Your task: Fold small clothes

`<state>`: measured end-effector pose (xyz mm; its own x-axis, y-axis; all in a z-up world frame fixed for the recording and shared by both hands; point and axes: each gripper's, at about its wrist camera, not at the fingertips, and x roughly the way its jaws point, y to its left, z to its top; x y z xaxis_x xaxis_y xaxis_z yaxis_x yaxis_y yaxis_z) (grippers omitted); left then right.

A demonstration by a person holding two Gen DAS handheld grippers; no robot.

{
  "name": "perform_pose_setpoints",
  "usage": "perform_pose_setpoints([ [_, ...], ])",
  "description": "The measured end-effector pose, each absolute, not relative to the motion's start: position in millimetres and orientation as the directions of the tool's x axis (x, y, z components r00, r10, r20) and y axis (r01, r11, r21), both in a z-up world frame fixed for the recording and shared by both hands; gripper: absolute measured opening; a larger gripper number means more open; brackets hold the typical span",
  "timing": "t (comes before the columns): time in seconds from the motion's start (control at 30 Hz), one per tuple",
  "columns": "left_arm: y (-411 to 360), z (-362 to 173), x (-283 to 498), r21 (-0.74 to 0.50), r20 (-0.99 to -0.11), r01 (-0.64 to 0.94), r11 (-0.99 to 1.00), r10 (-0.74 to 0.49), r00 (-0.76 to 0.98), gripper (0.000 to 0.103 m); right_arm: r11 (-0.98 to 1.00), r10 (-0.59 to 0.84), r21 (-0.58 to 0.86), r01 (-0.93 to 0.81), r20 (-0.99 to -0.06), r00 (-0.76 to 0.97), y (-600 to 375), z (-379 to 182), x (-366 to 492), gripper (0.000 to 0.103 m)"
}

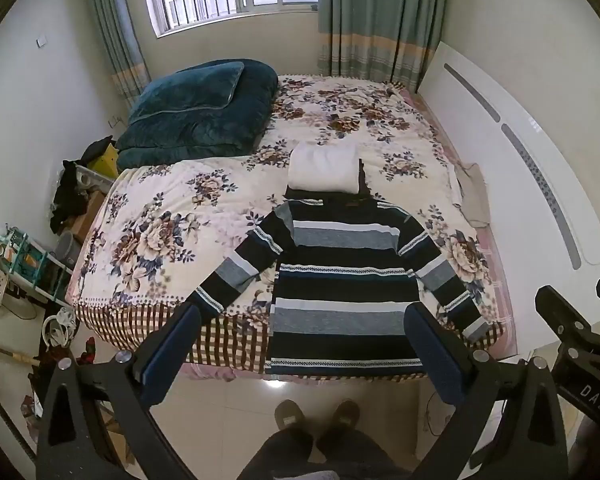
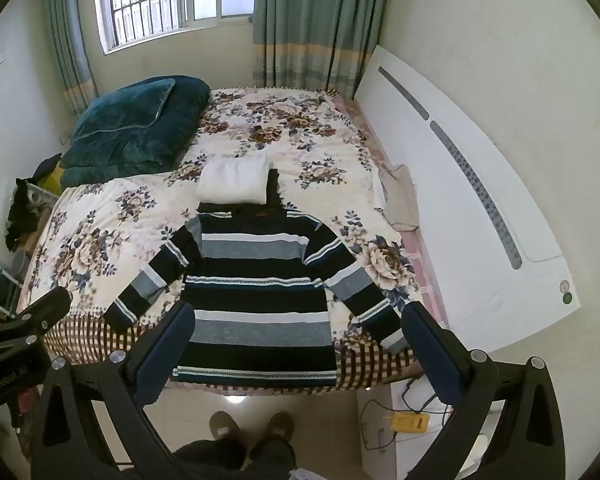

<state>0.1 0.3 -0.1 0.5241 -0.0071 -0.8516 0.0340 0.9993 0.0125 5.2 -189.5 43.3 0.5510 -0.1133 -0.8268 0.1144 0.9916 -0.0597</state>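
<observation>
Black claw arms fill the bottom of both views, above a person's two slippered feet on the tiled floor. Each claw stands wide open with nothing between its blue pads: the left claw and the right claw both tilt downward toward the bed's near edge, apart from the cloth. At centre frame, a striped sweater lies flat on the floral bedspread, sleeves spread outward, hem hanging at the checked border. Its bands run navy, grey and white. Just beyond its collar sits a folded white garment.
</observation>
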Motion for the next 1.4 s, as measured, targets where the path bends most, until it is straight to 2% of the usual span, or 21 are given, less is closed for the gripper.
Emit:
perform_pose_setpoints([
  [1.4,2.5,8.4,3.1,0.013,-0.842,0.035,0.999,-0.008,0.539,0.103,0.993,-0.102,-0.05,0.109,-0.827,0.554,-184.7,50.3,-0.1,0.103],
])
